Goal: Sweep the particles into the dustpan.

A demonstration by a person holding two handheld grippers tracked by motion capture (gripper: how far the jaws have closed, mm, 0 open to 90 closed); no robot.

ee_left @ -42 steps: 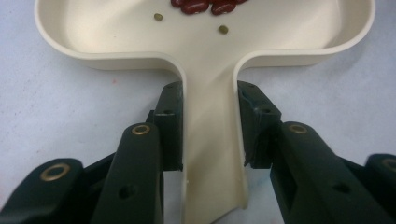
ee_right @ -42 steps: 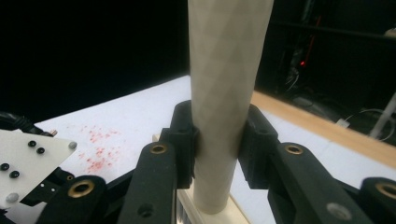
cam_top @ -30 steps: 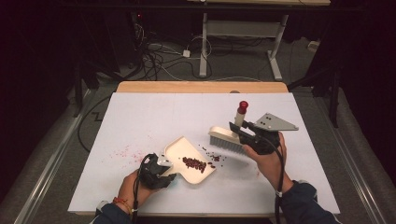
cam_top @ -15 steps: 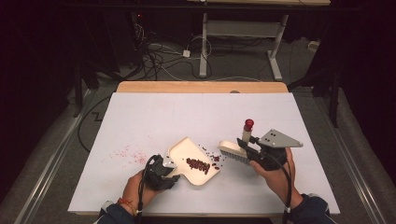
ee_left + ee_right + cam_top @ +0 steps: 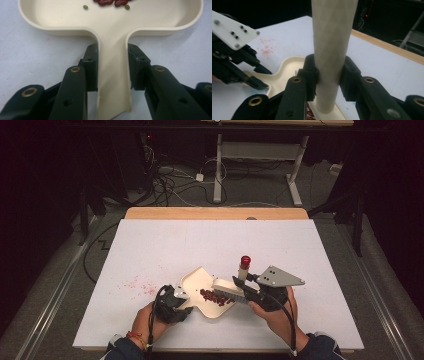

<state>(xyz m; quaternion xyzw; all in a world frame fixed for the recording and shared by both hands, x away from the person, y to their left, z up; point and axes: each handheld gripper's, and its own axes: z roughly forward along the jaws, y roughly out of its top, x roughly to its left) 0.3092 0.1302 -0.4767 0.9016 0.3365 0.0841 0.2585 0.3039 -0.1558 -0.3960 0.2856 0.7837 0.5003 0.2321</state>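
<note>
Nearest the person, the left hand-held gripper (image 5: pixel 172 302) is clamped on the handle of a cream dustpan (image 5: pixel 200 285), its black pads (image 5: pixel 91 67) pressing both sides of the handle and holding the pan flat on the white bench (image 5: pixel 310 250). Just to the right, the right hand-held gripper (image 5: pixel 250 290) is closed around the pale handle of a small brush (image 5: pixel 227 288), which stands up to a red knob at its top; the brush head rests at the pan's right edge, bristles down.

Inside the pan lies a cluster of red beans (image 5: pixel 215 296), gathered near the brush, and the left gripper view also shows a couple of small green beans (image 5: pixel 85 7) among them. So the bulk of the sweeping seems done: most of the spill is already collected.

Farther left on the bench, beyond the pan, a scatter of red crumbs (image 5: pixel 142 284) remains, well apart from both brush and pan. That patch looks like the work left, along with nudging any beans at the pan's lip fully inside. Beyond the bench's wooden far edge are cables and a desk frame on the dark floor.
</note>
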